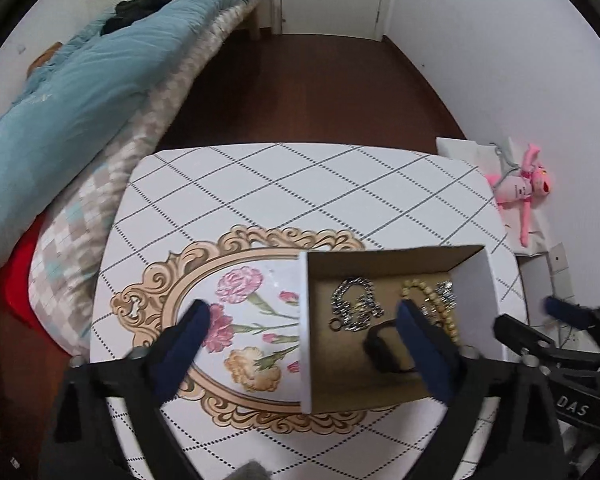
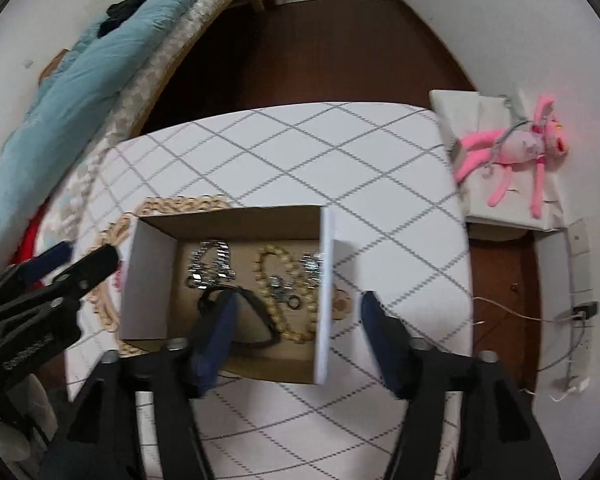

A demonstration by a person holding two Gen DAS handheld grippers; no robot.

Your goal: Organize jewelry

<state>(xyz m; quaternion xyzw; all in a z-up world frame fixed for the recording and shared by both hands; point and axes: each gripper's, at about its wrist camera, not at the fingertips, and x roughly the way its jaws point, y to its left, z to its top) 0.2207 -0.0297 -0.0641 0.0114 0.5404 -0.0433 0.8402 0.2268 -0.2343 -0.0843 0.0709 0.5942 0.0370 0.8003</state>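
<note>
Both our claws, left claw [image 1: 304,312] and right claw [image 2: 296,308], stand released, straddling opposite walls of the cardboard box [image 2: 328,276] on the tabletop [image 2: 300,152]; the jewelry [image 2: 290,276] lies inside. We should lift clear without nudging the walls.

White walls [image 1: 480,40], dark wood floor [image 1: 308,88], bed [image 1: 80,92]

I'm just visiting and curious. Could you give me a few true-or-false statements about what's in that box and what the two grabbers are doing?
1. The open cardboard box holds a silver chain and a beige bead string. True.
2. The left gripper clamps the silver chain. False: its fingers are spread, holding nothing.
3. A pink plush toy lies inside the box. False: it lies beside the table.
4. The right gripper is open, straddling the box's white wall. True.
</note>
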